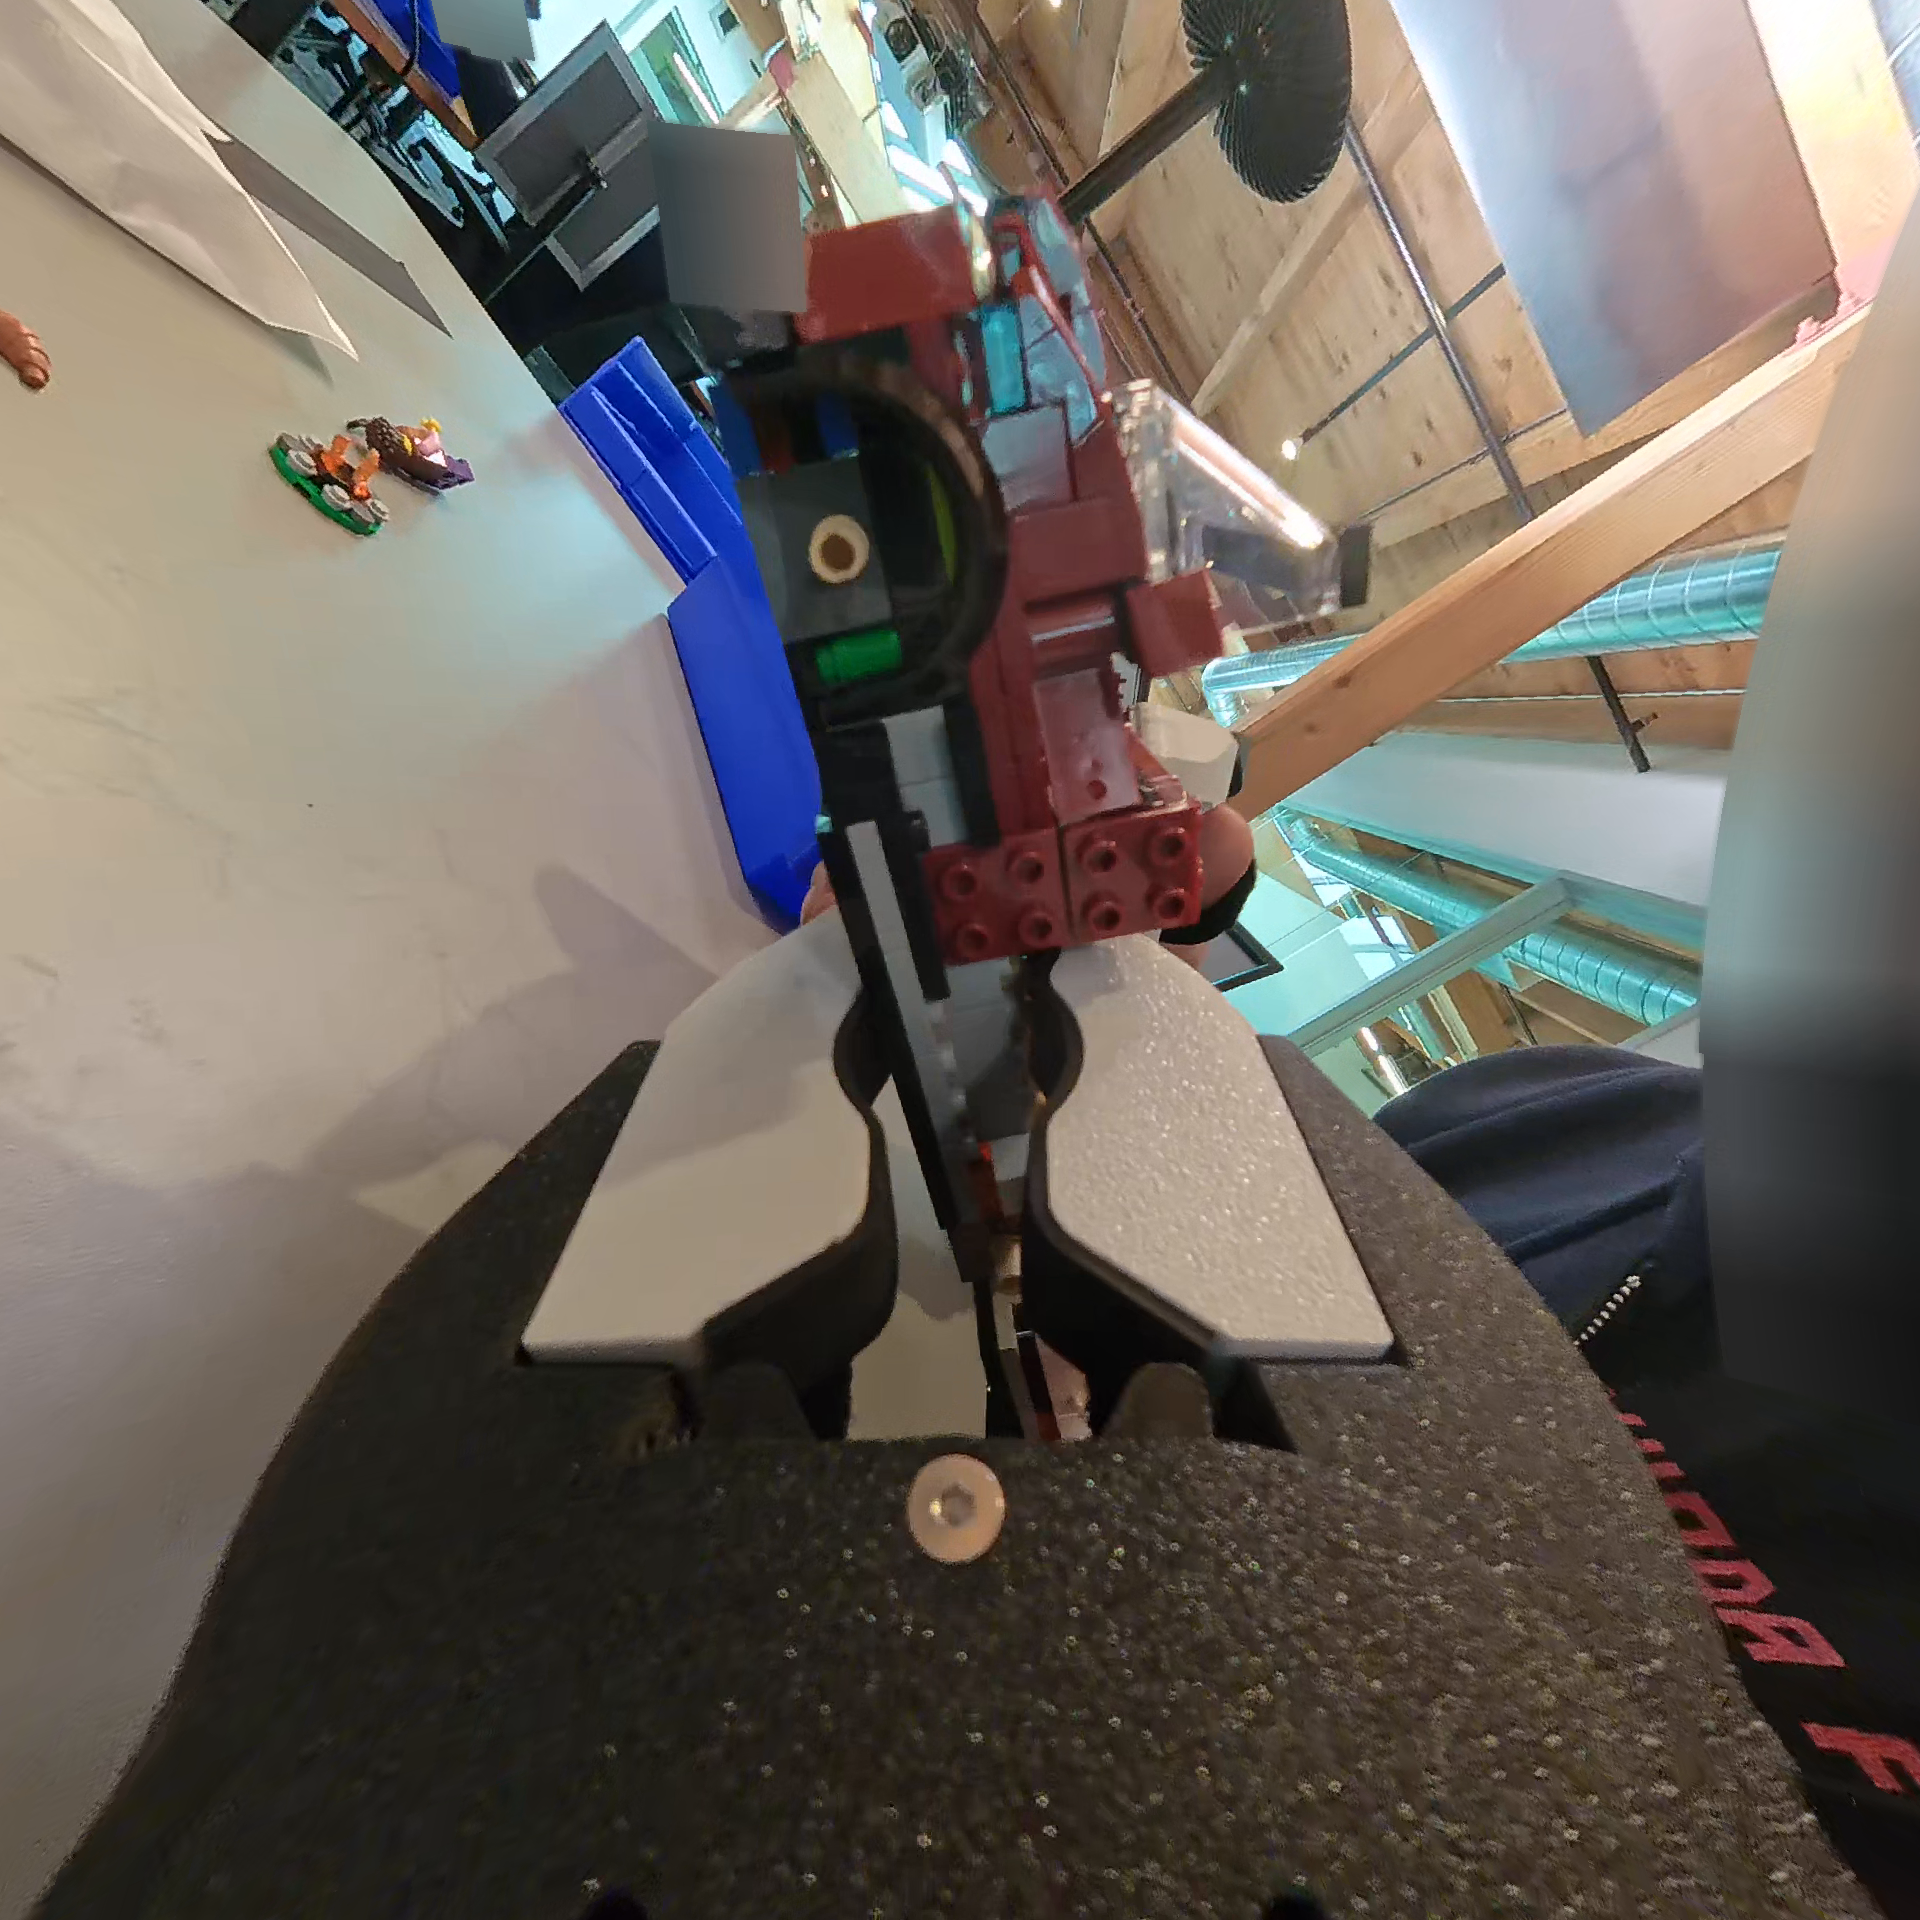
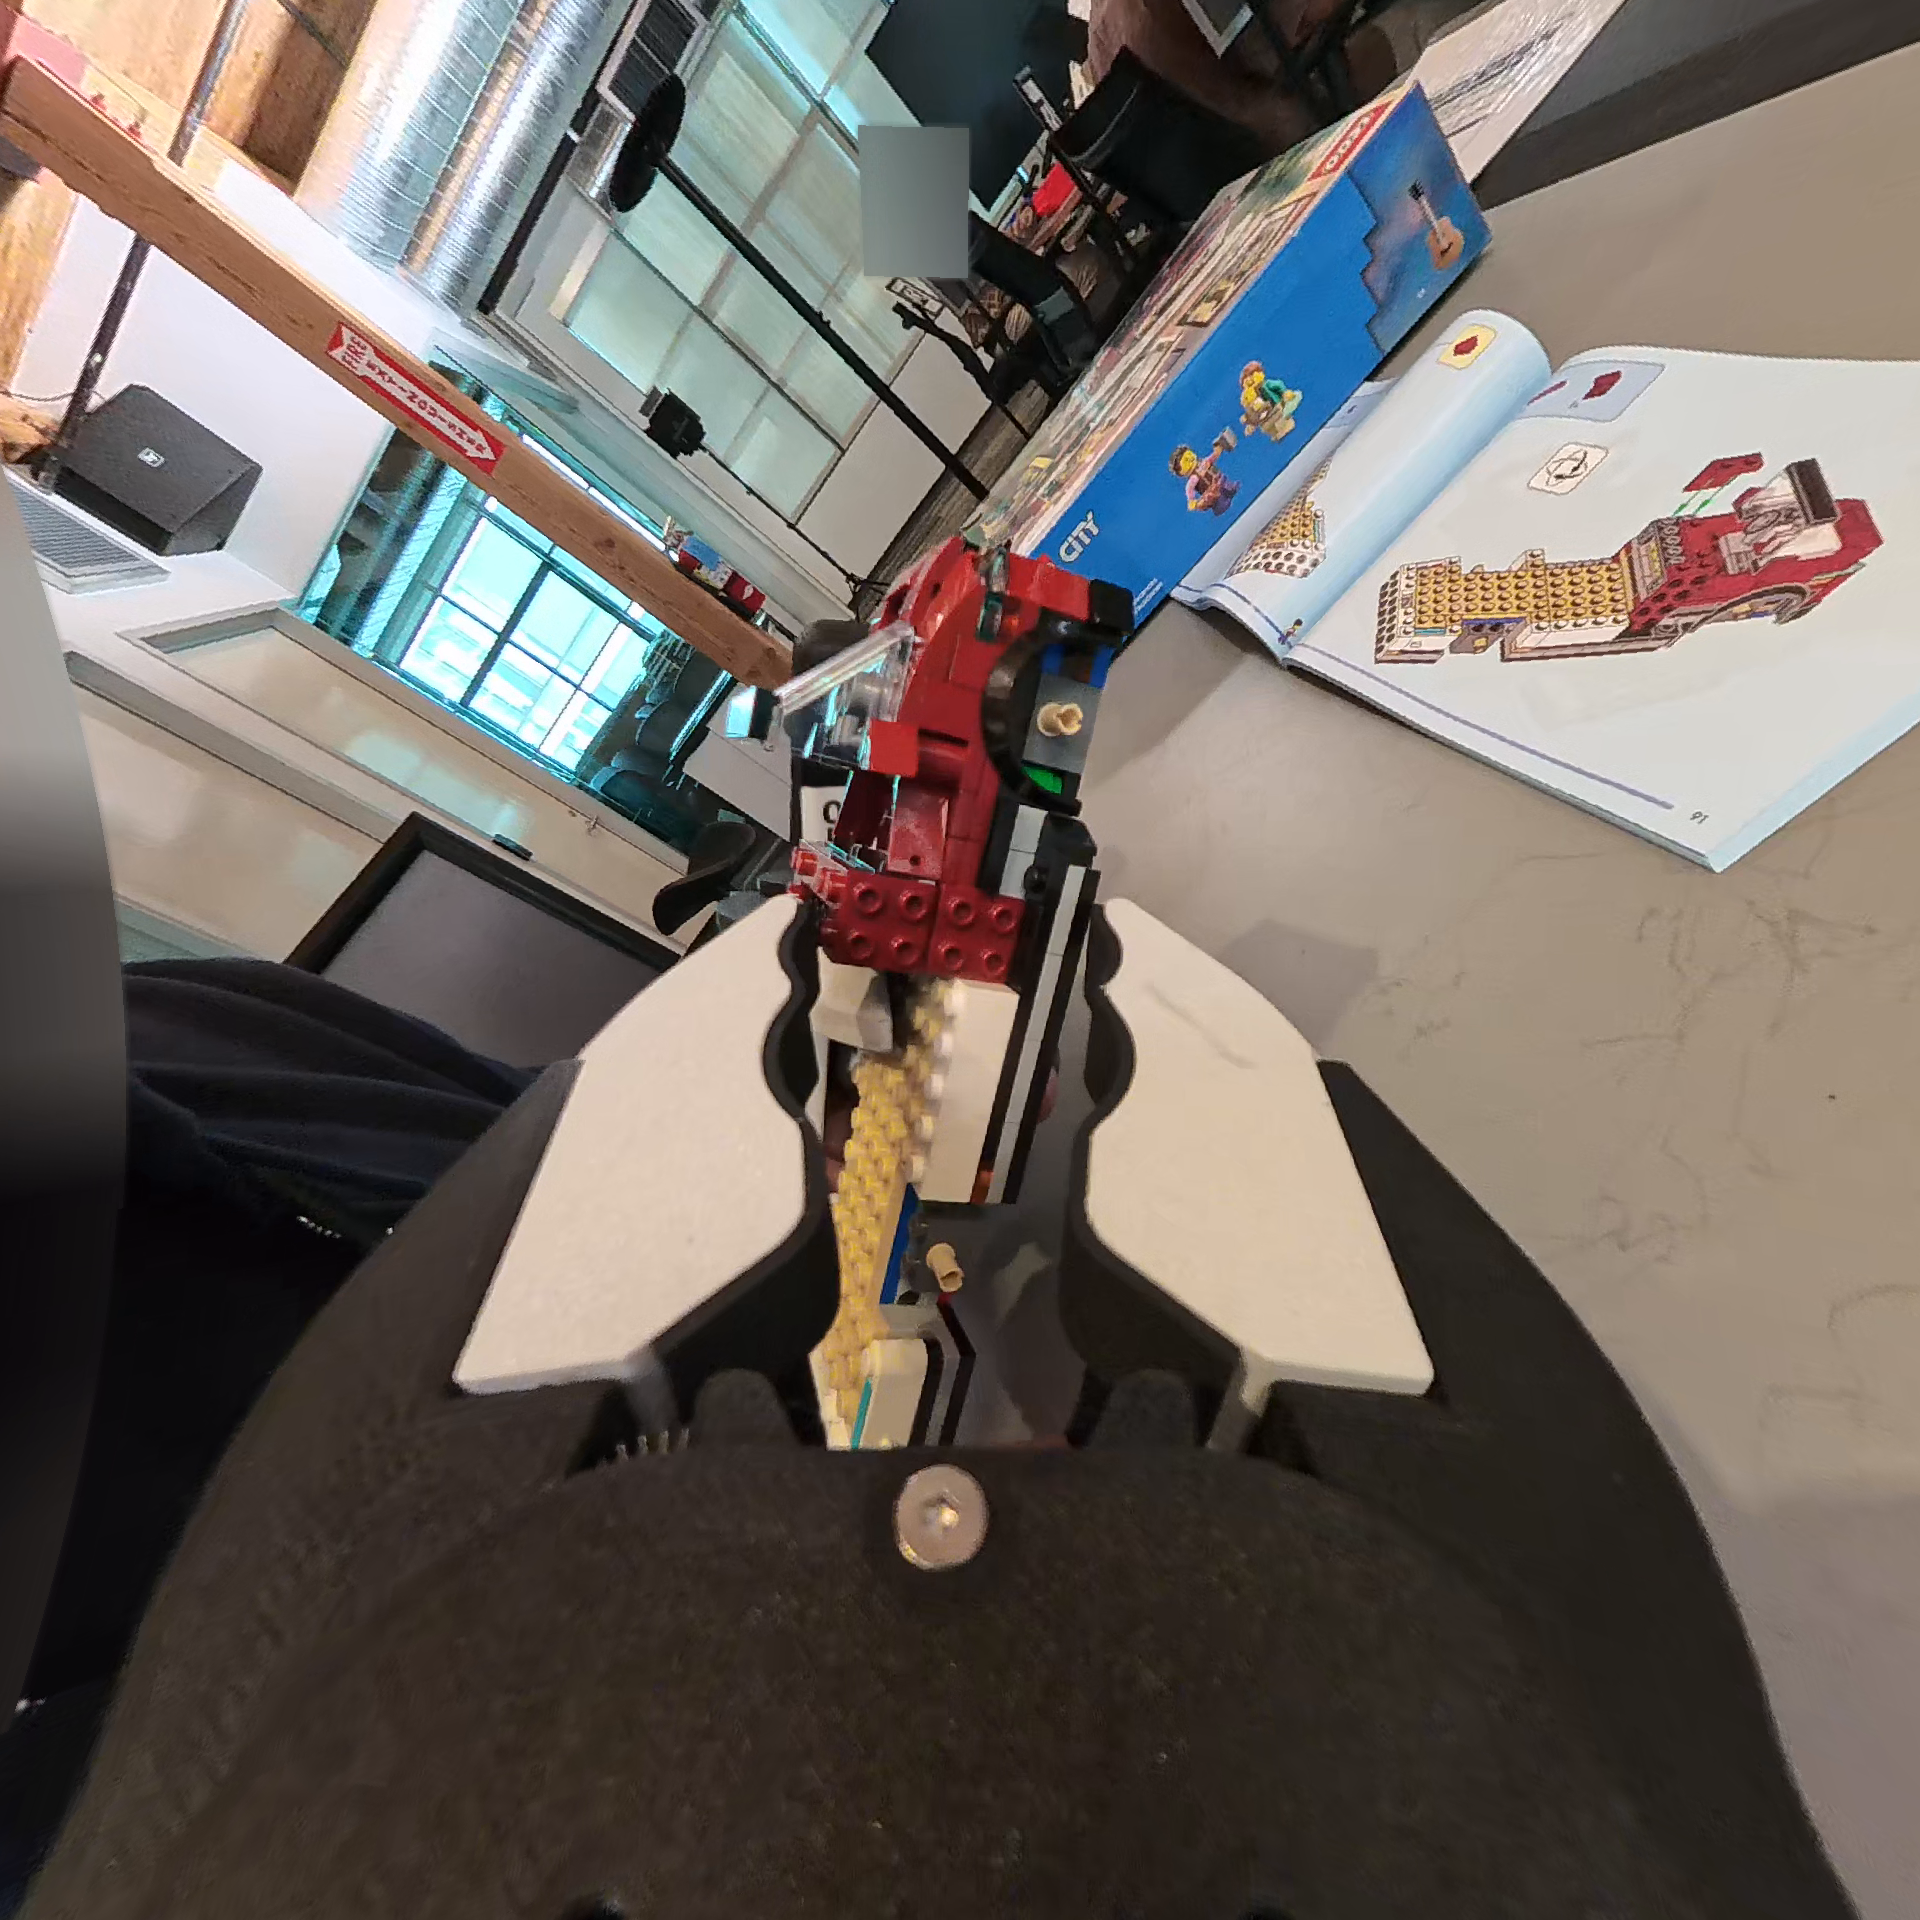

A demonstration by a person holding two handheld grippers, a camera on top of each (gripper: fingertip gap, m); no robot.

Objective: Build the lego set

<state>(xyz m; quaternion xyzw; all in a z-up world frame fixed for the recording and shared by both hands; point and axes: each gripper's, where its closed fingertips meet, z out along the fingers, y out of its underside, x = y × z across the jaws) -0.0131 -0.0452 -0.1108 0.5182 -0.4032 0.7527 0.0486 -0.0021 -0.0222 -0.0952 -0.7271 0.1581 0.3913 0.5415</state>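
A partly built toy-brick truck, dark red with a black and grey underside, is held in the air over a grey table. My left gripper is shut on its thin chassis. One pad lies on the underside and the other on the bed top, just behind the dark red studded bricks. In the right wrist view the same truck runs between the fingers of my right gripper. Those fingertips lie against the dark red bricks on one side and the black underside on the other. A tan studded bed shows between them.
An open instruction booklet and a blue toy box lie on the table. A blue bin, a small brick build and paper sheets are on the table too. A person's dark sleeve is close by. Only a small space, under 4 cm, lies between the two pairs of fingers.
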